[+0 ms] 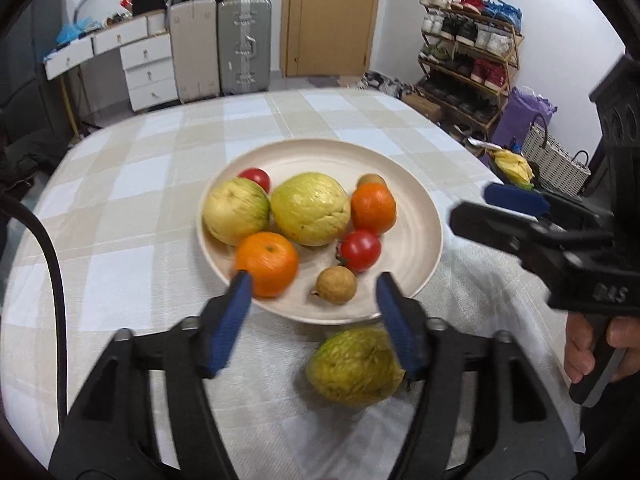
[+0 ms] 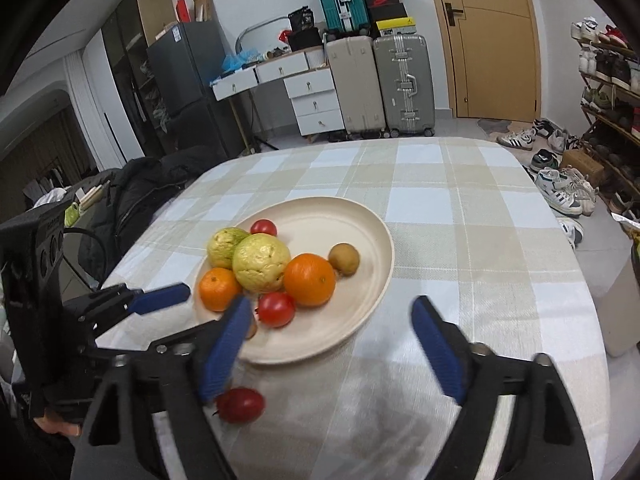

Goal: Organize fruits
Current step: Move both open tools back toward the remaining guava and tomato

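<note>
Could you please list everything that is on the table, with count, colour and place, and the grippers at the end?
plate: one, cream, middle of the table.
guavas: three, yellow-green; two on the plate, one on the cloth at the near rim.
oranges: two, orange, on the plate.
tomatoes: three, red; two on the plate, one on the cloth.
kiwi: one, brown, on the plate.
small round fruit: one, tan, near edge of the plate.
tablecloth: one, beige and white checks.
left gripper: black, blue pads, open, empty.
right gripper: black, blue pads, open, empty.
</note>
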